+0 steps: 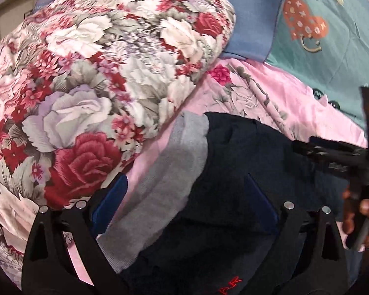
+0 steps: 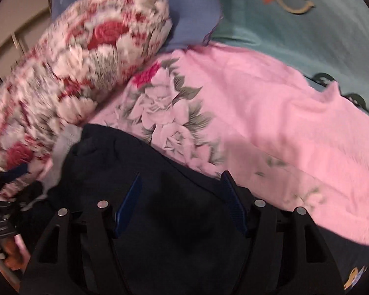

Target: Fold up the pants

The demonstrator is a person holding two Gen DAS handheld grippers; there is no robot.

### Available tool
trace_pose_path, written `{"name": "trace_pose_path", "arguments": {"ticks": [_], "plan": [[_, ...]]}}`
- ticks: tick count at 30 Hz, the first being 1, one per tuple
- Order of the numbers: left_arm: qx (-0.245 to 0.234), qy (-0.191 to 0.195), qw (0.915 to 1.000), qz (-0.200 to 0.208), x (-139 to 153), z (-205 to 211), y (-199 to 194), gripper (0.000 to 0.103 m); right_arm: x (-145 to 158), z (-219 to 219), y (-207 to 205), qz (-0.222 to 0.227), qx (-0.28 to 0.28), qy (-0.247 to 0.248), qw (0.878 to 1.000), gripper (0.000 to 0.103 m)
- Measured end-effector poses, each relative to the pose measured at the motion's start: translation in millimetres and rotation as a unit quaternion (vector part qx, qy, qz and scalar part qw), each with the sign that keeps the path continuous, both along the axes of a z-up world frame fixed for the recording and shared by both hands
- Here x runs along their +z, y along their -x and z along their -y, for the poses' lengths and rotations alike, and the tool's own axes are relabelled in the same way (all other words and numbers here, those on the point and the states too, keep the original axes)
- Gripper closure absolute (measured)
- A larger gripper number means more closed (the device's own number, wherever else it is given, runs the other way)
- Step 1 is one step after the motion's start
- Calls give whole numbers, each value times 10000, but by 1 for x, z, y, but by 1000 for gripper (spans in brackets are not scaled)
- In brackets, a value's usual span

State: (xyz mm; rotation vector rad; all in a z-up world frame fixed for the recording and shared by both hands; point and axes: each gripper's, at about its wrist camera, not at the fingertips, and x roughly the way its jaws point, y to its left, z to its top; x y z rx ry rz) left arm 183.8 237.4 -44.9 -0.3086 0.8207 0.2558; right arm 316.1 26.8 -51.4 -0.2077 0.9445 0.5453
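While both claws hang spread wide over the bed, the dark pants (image 1: 233, 172) lie bunched on the pink sheet (image 2: 270, 113) beside the flowered quilt (image 1: 93, 78); left claw (image 1: 184, 196) and right claw (image 2: 182, 196) grip nothing.

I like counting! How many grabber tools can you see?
2. The left tool hangs open over the dark pants. The right tool hangs open beside it, over the same pants.

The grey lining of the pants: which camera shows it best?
The left wrist view: the grey lining lies sharp and broad beside the dark pants. The right wrist view shows only a small blurred strip.
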Motion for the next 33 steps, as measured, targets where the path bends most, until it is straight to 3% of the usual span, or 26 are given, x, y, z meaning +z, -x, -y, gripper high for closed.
{"name": "trace_pose_path", "arguments": {"ticks": [7, 10, 14, 15, 16, 17, 19, 22, 25, 26, 27, 28, 31, 33], "plan": [[23, 111, 9997, -199, -8, -4, -5, 7, 7, 43, -15, -40, -342, -346, 9988, 41], [-119, 99, 9996, -232, -10, 2, -8, 7, -4, 46, -16, -110, -291, 15, 9995, 50], [-231, -300, 9991, -179, -14, 12, -16, 7, -24, 37, -5, 43, -59, 489, 9988, 52], [-245, -398, 9986, -241, -17, 14, -19, 7, -24, 34, -3, 84, -35, 477, 9988, 57], [-252, -418, 9984, -287, -19, 14, -21, 7, -23, 33, -3, 25, 19, 311, 9995, 84], [-264, -409, 9983, -321, -20, 14, -22, 7, -22, 32, -4, -54, 29, 210, 9998, 100], [-247, -425, 9984, -270, -17, 14, -21, 7, -15, 28, -2, 226, -27, 295, 9993, 100], [-42, -611, 9981, -108, -5, 11, -21, 7, -6, 41, -15, 514, -616, -97, 9967, 100], [134, -770, 9969, -82, 1, 8, -27, 7, -24, 41, -31, 87, -764, -131, 9970, 96], [109, -791, 9967, -170, -1, 9, -31, 7, -21, 40, -29, 174, -770, -40, 9969, 90], [89, -827, 9961, -280, -4, 9, -36, 7, -16, 42, -26, 182, -891, 272, 9955, 69], [73, -892, 9952, -408, -7, 11, -42, 7, -11, 44, -23, 211, -972, 309, 9946, 56], [78, -1174, 9914, -574, -12, 15, -57, 7, 22, 84, 6, 294, -1065, -468, 9928, 52], [113, -1166, 9914, -578, -11, 15, -63, 4, 35, 126, 32, 282, -1407, -648, 9875, 44]]}}
